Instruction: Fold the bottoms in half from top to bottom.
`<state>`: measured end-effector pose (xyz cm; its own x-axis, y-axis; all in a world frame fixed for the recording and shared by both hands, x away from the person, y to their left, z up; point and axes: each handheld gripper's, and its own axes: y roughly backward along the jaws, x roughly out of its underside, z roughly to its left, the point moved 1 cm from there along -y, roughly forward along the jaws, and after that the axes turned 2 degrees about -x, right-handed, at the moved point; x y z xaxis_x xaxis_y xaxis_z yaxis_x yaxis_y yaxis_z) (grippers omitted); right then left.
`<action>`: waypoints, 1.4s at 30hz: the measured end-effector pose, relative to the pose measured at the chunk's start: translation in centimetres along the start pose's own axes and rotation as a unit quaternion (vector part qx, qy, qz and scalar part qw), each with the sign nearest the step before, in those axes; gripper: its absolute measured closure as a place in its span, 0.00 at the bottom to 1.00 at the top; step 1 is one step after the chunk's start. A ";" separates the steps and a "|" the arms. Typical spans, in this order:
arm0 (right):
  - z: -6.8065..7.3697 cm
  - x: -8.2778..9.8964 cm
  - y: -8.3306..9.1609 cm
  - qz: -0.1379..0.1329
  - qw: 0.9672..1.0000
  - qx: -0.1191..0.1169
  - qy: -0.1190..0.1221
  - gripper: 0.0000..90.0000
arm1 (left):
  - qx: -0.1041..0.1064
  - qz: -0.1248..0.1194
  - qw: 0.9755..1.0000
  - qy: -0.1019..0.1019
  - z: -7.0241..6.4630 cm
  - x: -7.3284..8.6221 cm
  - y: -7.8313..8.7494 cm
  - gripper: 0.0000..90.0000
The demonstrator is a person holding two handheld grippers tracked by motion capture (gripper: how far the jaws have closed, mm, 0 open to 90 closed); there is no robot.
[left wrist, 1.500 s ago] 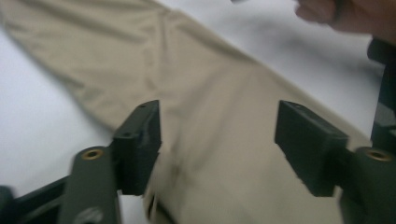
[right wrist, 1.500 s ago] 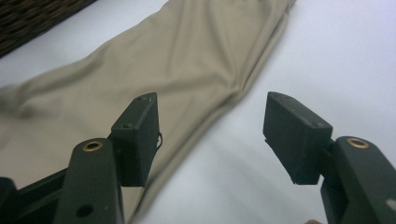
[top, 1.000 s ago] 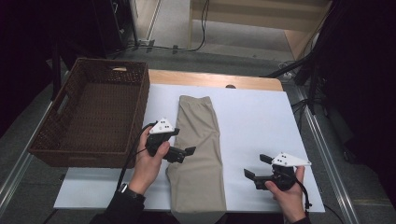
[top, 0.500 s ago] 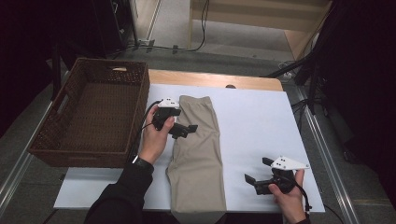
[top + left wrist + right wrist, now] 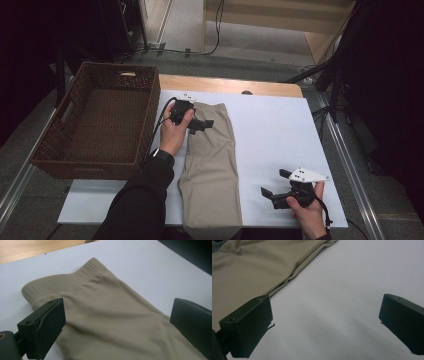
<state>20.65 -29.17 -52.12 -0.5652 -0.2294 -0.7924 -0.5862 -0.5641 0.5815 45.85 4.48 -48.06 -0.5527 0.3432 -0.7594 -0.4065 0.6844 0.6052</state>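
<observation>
Folded khaki trousers [image 5: 212, 160] lie lengthwise on a white sheet [image 5: 280, 130], with the ribbed waistband [image 5: 75, 277] at the far end. My left gripper [image 5: 201, 126] hovers open over the trousers' far left part, just behind the waistband. In the left gripper view its jaws [image 5: 117, 322] straddle the cloth without pinching it. My right gripper [image 5: 275, 182] is open near the front right of the sheet, to the right of the trousers' edge [image 5: 284, 282]. Its jaws [image 5: 327, 322] have just been opening, and only bare sheet lies between them.
A dark wicker basket [image 5: 95, 167] stands to the left of the sheet, close to my left forearm. A wooden table edge [image 5: 225, 85] runs behind the sheet. Metal rails flank the table, and the floor with cables lies beyond.
My left hand has moved away from me along the trousers, from their middle to the waistband end. The right gripper has stayed near the front right corner.
</observation>
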 end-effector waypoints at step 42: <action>-6.9 -17.3 -18.3 0.077 0.996 0.026 -0.021 0.16 | -0.118 0.036 0.989 0.085 4.4 0.1 -2.9 0.52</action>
<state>45.16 -20.32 -50.32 -0.6734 -0.2768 -0.6855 -0.5195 -0.4826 0.7052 50.17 5.34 -51.00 -0.6916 0.2590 -0.6743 -0.5095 0.4867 0.7096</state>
